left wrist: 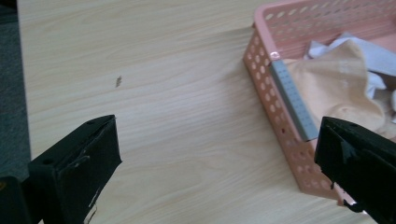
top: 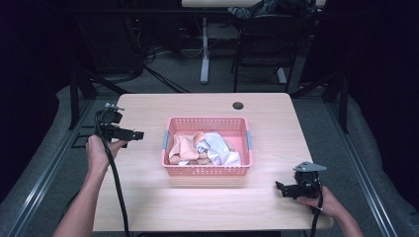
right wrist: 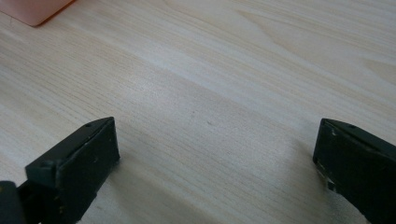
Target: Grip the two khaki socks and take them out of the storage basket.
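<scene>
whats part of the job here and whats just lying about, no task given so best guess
Likely part of the job:
- pink basket
- crumpled cloths inside it, peach and white
- left gripper, open, beside the basket's left end
- right gripper, open, above bare table

Just lying about:
- dark round hole near the table's far edge
- chair and desk legs behind the table

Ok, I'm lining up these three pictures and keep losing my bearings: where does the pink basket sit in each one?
High view: the pink basket sits mid-table, cloths inside, between the two grippers.
Left gripper view: upper right, its near wall and grey handle strip beside the right-hand jaw.
Right gripper view: just one corner at the top left edge.
Shared landmark: the pale wood tabletop the basket rests on.
</scene>
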